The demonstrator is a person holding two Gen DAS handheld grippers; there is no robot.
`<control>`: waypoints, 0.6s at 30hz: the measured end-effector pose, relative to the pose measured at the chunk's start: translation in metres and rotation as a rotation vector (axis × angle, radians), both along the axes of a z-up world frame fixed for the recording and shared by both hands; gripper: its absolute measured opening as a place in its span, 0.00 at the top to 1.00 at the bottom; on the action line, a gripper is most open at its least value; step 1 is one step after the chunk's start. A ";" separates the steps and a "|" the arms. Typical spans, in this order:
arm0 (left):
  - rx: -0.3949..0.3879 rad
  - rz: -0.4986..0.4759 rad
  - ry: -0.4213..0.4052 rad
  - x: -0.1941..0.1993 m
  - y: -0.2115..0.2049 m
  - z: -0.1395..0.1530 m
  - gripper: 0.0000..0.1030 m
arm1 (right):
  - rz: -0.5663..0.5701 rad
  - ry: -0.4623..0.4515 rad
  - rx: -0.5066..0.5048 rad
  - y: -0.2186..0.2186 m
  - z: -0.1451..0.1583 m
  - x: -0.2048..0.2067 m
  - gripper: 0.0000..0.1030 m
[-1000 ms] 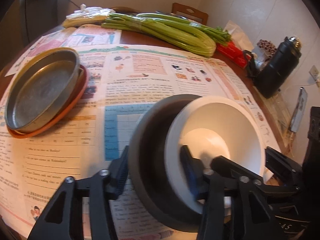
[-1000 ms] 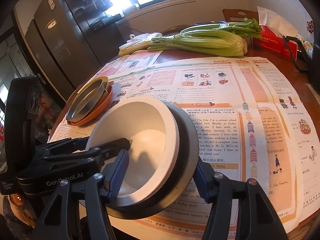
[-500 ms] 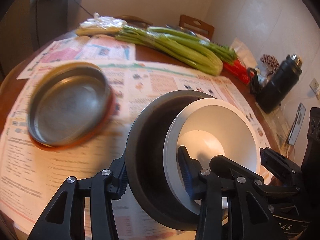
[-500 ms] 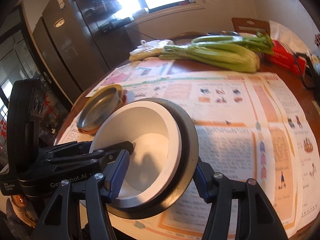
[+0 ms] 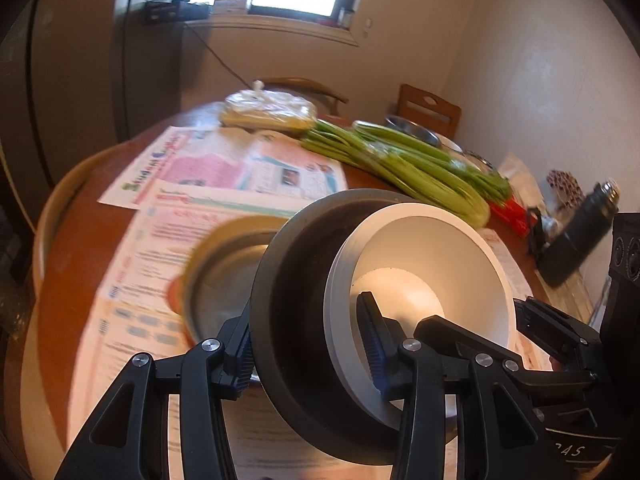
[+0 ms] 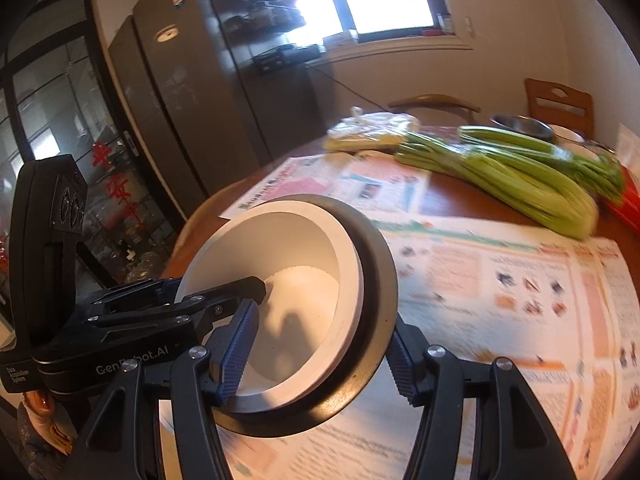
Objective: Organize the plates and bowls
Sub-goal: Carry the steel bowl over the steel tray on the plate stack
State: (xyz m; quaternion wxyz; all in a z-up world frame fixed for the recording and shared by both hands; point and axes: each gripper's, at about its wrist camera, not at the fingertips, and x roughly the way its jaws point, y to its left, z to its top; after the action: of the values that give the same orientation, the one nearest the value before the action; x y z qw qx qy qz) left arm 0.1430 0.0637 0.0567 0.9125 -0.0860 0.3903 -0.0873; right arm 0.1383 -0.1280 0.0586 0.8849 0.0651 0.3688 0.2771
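On the left we see the metal pan (image 5: 224, 276), blurred, sitting in an orange plate (image 5: 176, 300) on the newspapers (image 5: 224, 168) that cover the round wooden table (image 5: 72, 240). Just in front of it, our left gripper (image 5: 306, 344) pinches the nested bowls: one blue pad is on the outside of the dark bowl (image 5: 296, 300) and the other is inside the white bowl (image 5: 432, 280), so both walls are squeezed between them. The white bowl sits inside the dark bowl, and the pair is tilted on its side and held above the table, partly over the pan.

More to the right, our right gripper (image 6: 320, 344) pinches the opposite rim of the same pair: one pad inside the white bowl (image 6: 296, 280), the other against the outside of the dark bowl (image 6: 380, 280).

Behind the bowls, celery (image 5: 400, 164) and a plastic bag (image 5: 268, 114) lie on the table. At the far right stands a dark bottle (image 5: 576, 236), beside the wall.
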 end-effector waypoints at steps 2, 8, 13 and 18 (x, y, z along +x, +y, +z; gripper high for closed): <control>-0.004 0.015 0.001 0.005 0.013 0.000 0.55 | 0.017 -0.002 0.001 0.015 0.002 0.008 0.41; -0.014 0.040 0.014 0.017 0.039 -0.005 0.55 | 0.044 0.011 -0.006 0.044 0.002 0.022 0.41; -0.032 0.041 0.035 0.025 0.051 -0.015 0.55 | 0.044 0.033 -0.016 0.056 -0.005 0.028 0.41; -0.045 0.040 0.054 0.031 0.057 -0.024 0.55 | 0.041 0.056 -0.029 0.063 -0.012 0.034 0.41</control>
State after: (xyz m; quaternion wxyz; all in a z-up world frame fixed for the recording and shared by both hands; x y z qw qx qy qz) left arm 0.1742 0.1202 0.0322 0.9009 -0.1166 0.4111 -0.0754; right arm 0.1723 -0.0650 0.0466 0.8692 0.0526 0.3986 0.2880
